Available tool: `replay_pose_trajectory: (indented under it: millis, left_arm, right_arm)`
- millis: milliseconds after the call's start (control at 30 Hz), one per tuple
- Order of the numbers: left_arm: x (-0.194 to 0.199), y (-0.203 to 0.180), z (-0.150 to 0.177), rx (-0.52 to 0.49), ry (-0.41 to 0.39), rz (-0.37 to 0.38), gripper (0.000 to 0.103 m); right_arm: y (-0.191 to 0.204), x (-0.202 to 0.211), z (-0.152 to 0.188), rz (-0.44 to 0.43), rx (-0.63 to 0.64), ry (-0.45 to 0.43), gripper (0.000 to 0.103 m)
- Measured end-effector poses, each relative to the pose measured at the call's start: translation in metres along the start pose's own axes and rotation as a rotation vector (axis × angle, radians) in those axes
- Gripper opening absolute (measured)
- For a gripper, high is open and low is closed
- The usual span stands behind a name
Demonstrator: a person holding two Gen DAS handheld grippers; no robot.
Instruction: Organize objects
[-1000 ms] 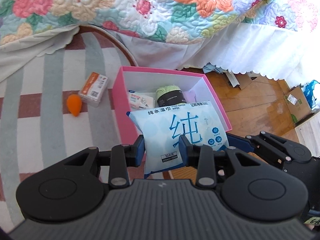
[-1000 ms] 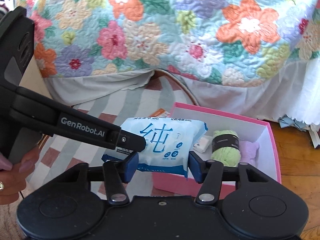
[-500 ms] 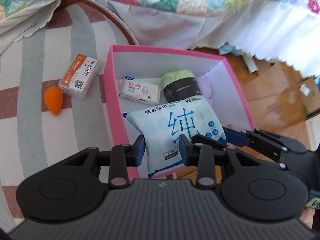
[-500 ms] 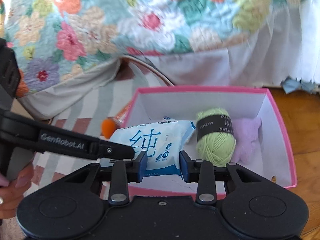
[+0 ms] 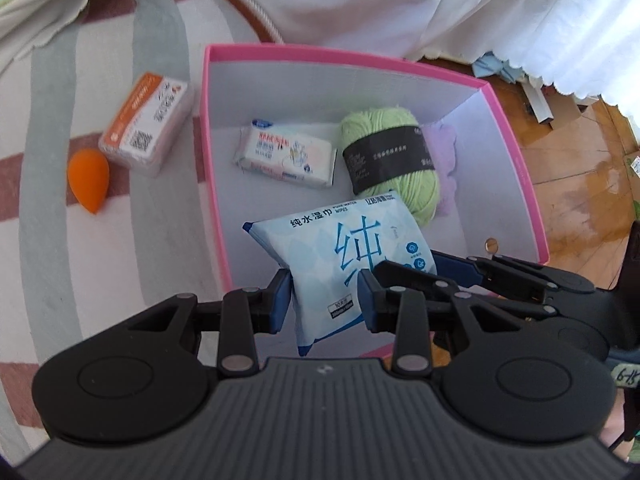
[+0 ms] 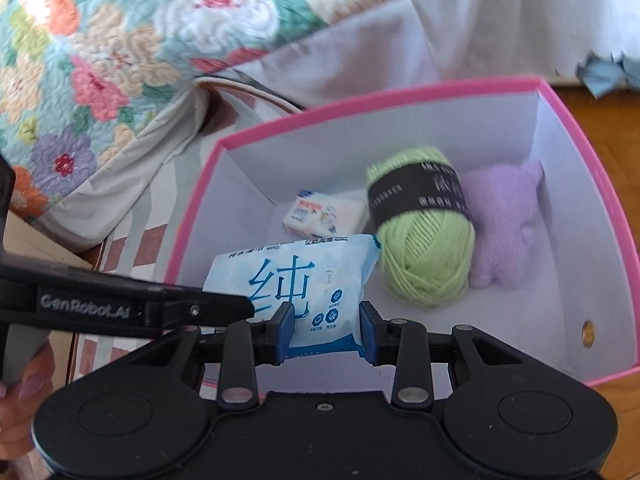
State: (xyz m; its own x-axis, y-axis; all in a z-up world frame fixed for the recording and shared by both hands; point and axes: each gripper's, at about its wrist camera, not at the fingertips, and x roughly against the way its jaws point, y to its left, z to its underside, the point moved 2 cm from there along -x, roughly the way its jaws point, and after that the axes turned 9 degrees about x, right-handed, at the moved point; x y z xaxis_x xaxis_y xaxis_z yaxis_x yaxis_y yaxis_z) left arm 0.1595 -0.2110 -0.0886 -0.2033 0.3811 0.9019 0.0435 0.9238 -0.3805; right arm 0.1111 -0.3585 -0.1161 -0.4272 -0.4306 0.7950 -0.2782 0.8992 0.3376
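Counted two wipes packs, one yarn ball, one box, one sponge, one carton.

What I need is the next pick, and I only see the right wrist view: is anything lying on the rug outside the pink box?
Observer: Yes. The left wrist view shows an orange teardrop sponge on the striped rug, left of the pink box.
Operator: Anything else there?
Observer: A small orange-and-white carton lies just beyond the sponge, nearer the bed skirt.
Operator: And on the box's other side?
Observer: Paper or cardboard scraps on the wood floor, under the skirt's edge.
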Motion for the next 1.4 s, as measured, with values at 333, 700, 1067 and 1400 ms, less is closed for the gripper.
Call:
replay_pose_trajectory:
  millis: [333,700,1067,1400]
  left_arm:
    - [-0.020,-0.024,-0.010,-0.029,0.031,-0.046,0.032]
    - [0.006,-0.019,0.003,-0.066,-0.030,-0.078,0.032]
    - [-0.020,-0.030,0.005,-0.096,-0.018,-0.149,0.028]
    - [0.003,-0.028,0.005,-0.170,-0.154,-0.163,0.028]
  right_arm:
    - [-0.023,-0.008,0.000,0.042,-0.065,0.020,0.039]
    - [-0.006,-0.012,-0.006,-0.005,0.003,0.053,0.039]
    - [-0.025,-0.036,-0.002,0.038,-0.059,0.096,0.033]
    - [-0.009,-0.018,-0.006,0.156,0.040,0.048,0.032]
